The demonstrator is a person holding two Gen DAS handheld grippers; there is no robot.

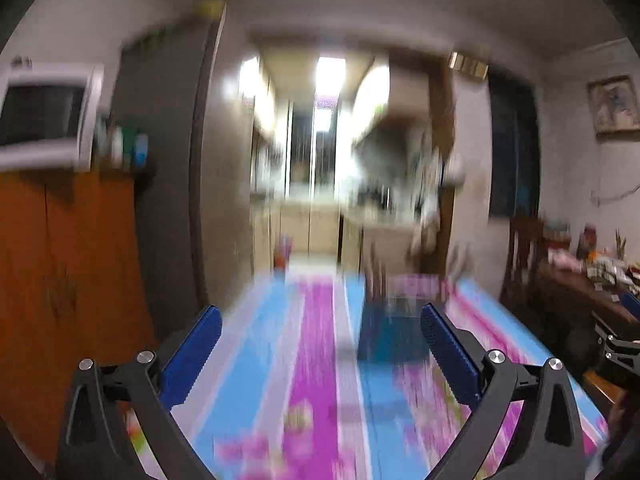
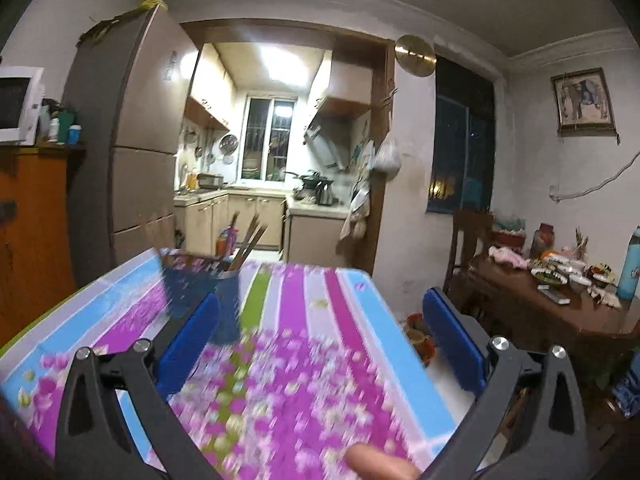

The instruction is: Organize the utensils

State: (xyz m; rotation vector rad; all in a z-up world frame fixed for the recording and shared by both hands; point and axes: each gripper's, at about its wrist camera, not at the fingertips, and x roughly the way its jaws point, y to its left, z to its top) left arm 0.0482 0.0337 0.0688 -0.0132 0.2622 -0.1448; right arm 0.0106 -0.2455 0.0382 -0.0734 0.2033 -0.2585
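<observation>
A blue utensil holder [image 2: 204,296] stands on the striped, flowered tablecloth [image 2: 304,360] at the far left, with several chopsticks [image 2: 248,246] sticking up out of it. It also shows, blurred, in the left wrist view [image 1: 390,332] ahead and slightly right. My left gripper [image 1: 320,356] is open and empty above the table. My right gripper [image 2: 320,348] is open and empty, with its left finger [image 2: 188,344] in front of the holder. The left wrist view is smeared by motion.
A wooden cabinet [image 2: 32,240] with a microwave [image 2: 18,104] and a fridge [image 2: 132,152] stand left. A wooden side table [image 2: 560,312] with dishes and a blue bottle [image 2: 630,264] stands right. A kitchen doorway lies ahead.
</observation>
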